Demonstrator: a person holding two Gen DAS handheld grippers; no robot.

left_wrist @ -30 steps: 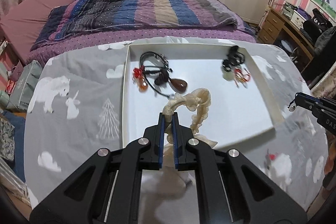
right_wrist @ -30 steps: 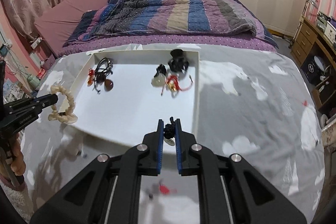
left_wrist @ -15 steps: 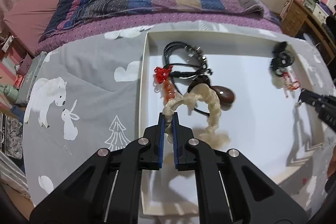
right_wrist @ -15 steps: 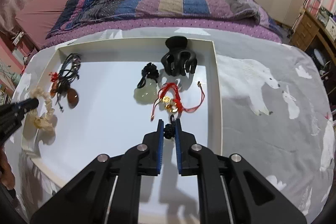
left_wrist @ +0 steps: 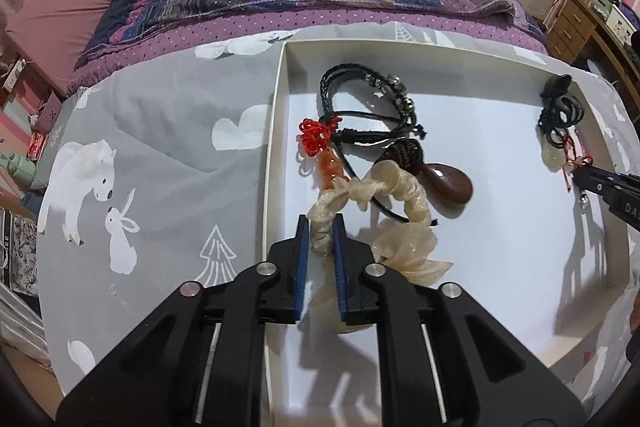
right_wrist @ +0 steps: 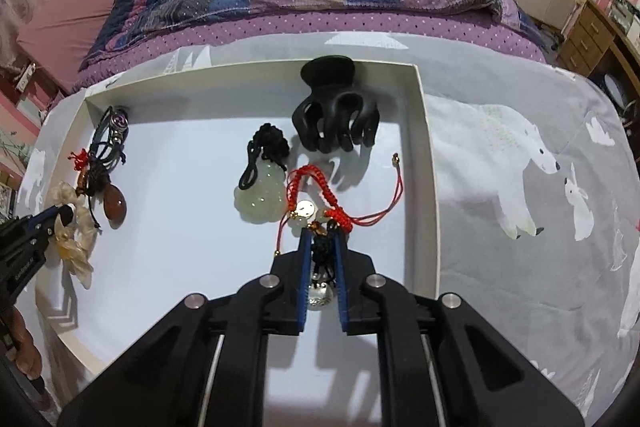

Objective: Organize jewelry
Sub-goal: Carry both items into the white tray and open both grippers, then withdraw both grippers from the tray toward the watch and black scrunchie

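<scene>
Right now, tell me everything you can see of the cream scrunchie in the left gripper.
The cream scrunchie is a ruffled loop of sheer, shiny fabric with loose petal-like tails hanging at its lower end. The left gripper is shut on one side of the loop, holding it over the left part of the white tray. The loop's far edge overlaps the black cord and the brown teardrop pendant; its tails appear to rest on the tray floor.

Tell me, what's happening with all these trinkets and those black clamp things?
A person is sorting jewelry into a white tray on a bed. The left gripper is shut on a cream scrunchie low over the tray, beside a brown pendant. The right gripper is shut on a black cord charm next to a red bracelet. A black hair claw already sits inside.
</scene>
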